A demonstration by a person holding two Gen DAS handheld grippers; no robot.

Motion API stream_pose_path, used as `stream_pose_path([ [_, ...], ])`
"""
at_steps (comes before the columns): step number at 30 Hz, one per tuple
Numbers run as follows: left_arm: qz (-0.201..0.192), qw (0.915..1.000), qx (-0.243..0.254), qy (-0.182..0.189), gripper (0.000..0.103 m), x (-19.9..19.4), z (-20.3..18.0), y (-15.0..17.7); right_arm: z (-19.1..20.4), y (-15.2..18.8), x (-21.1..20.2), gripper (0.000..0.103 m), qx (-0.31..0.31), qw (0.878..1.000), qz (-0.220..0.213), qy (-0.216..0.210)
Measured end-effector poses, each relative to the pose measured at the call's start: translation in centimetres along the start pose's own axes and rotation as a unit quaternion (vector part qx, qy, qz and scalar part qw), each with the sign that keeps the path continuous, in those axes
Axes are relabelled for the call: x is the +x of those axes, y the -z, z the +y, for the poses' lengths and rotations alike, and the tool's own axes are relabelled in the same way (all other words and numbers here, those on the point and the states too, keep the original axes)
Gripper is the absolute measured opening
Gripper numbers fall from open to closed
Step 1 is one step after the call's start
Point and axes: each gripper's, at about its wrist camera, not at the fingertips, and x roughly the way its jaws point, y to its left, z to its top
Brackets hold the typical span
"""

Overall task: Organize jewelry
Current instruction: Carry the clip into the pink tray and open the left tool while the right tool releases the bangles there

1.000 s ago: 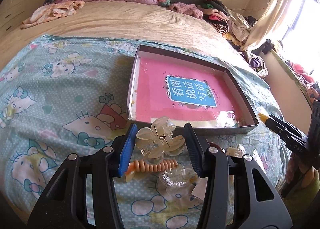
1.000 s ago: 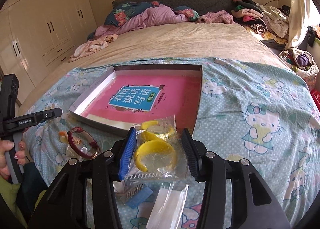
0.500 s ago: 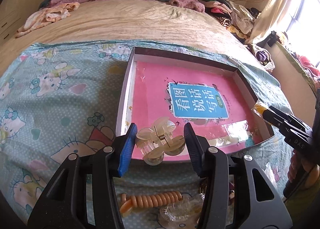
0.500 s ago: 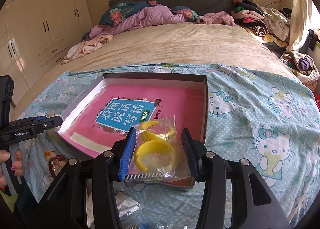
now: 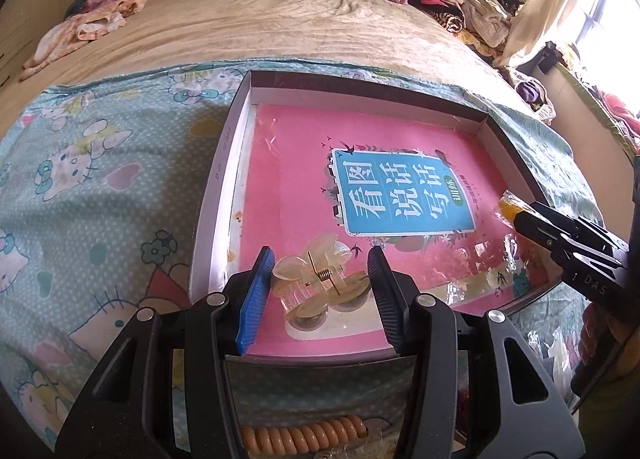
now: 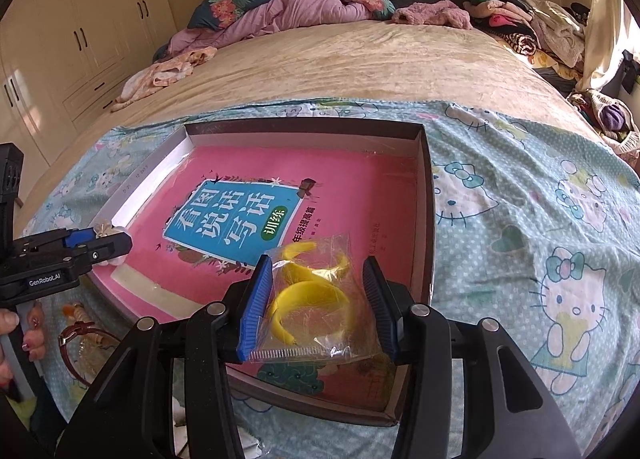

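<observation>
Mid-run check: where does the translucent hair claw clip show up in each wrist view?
Left wrist view: the hair claw clip sits low centre, held in the left gripper over the box's near left corner.
Right wrist view: far left, only a sliver of the clip shows at that gripper's tip.
Shared landmark: the blue title panel on the pink book in the box.

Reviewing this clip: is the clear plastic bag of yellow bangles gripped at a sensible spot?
Probably yes. The right gripper clamps the clear plastic bag of yellow bangles across its width, coming from the serrated sealed end, so the pads squeeze the flat film around the curved rings.
</observation>
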Motion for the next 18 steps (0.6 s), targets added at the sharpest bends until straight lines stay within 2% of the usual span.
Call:
stream_pose_path([
  [7, 0.001, 1.0, 0.003, -0.003, 0.04, 0.4, -0.1, 0.0, 0.0, 0.1, 0.7, 0.047, 0.001, 1.0, 0.008, -0.005],
  [9, 0.0, 1.0, 0.003, -0.004, 0.04, 0.4, -0.1, -0.1, 0.0, 0.1, 0.7, 0.051, 0.001, 1.0, 0.009, -0.009],
  [11, 0.0, 1.0, 0.003, -0.005, 0.04, 0.5, -0.1, 0.0, 0.1, 0.2, 0.3, 0.062, -0.001, 1.0, 0.003, -0.007],
  [15, 0.002, 1.0, 0.004, -0.006, 0.04, 0.4, -0.3, 0.0, -0.2, 0.3, -0.7, 0.067, 0.007, 1.0, -0.005, -0.007],
  [17, -0.001, 1.0, 0.002, -0.007, 0.048, 0.4, -0.2, -0.1, -0.7, 0.5, -1.4, 0.07, 0.015, 1.0, -0.009, -0.008],
  [18, -0.002, 1.0, 0.001, -0.008, 0.057, 0.3, -0.3, -0.1, -0.8, 0.5, -1.9, 0.072, 0.02, 1.0, -0.012, -0.008],
])
